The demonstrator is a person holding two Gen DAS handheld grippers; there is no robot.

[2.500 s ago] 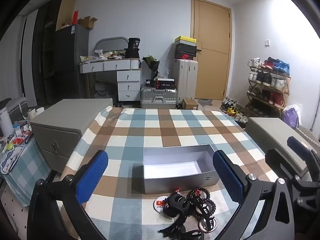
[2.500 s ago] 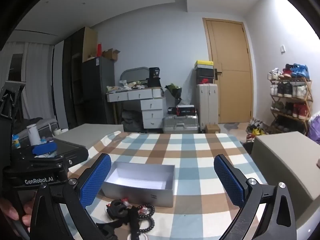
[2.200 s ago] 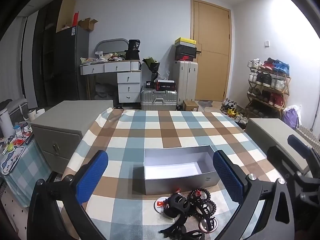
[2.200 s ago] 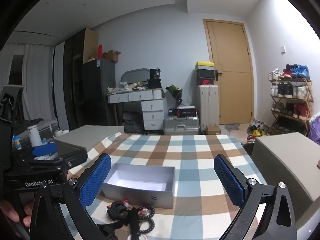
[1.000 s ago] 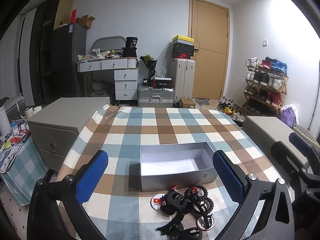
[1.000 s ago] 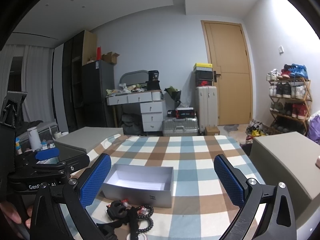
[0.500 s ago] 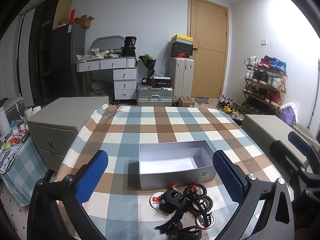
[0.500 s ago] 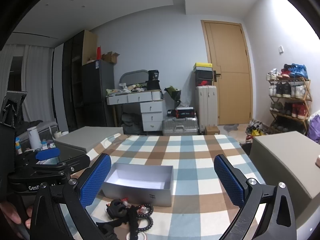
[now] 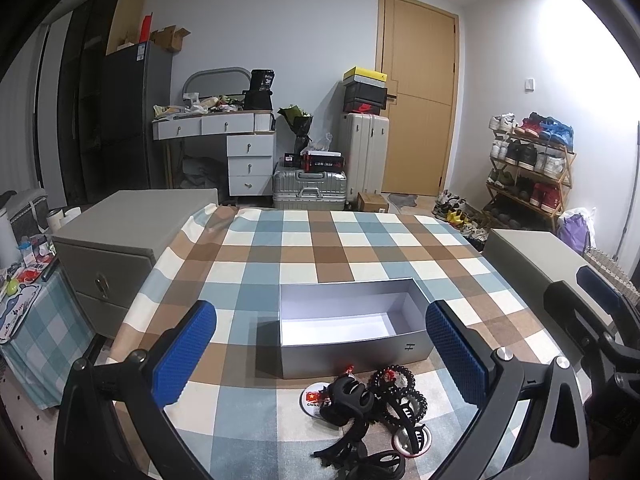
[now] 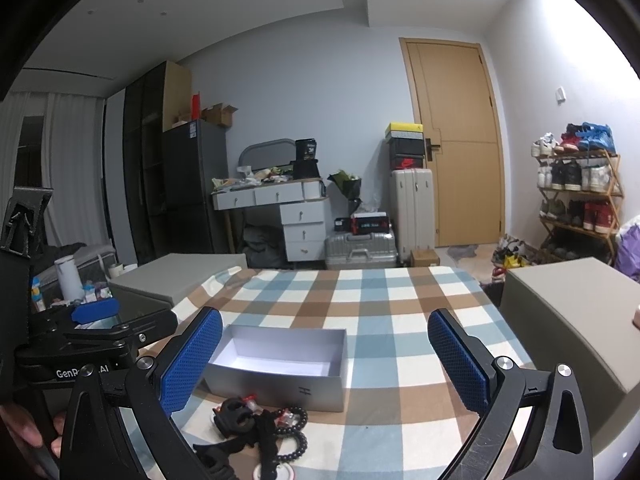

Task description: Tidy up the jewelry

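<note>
A grey open box (image 9: 352, 330), empty, sits on the checked tablecloth (image 9: 320, 248); it also shows in the right wrist view (image 10: 280, 364). In front of it lies a heap of accessories (image 9: 368, 404): a black claw clip (image 9: 347, 397), black spiral hair ties (image 9: 394, 378), round badges (image 9: 314, 397). The heap shows in the right wrist view (image 10: 260, 424) too. My left gripper (image 9: 320, 356) is open and empty, above the heap and box. My right gripper (image 10: 325, 364) is open and empty, to the right of the box; it shows at the left view's right edge (image 9: 600, 320).
Grey padded cabinets stand left (image 9: 120, 232) and right (image 9: 536, 256) of the table. Behind are a desk with drawers (image 9: 228, 148), suitcases (image 9: 310, 188), a door (image 9: 416, 100) and a shoe rack (image 9: 528, 172). A cluttered low side table (image 9: 24, 280) is at far left.
Both grippers have drifted slightly, the left one tilting a little so the box and heap sit a bit higher in view. Nothing was grasped or moved.
</note>
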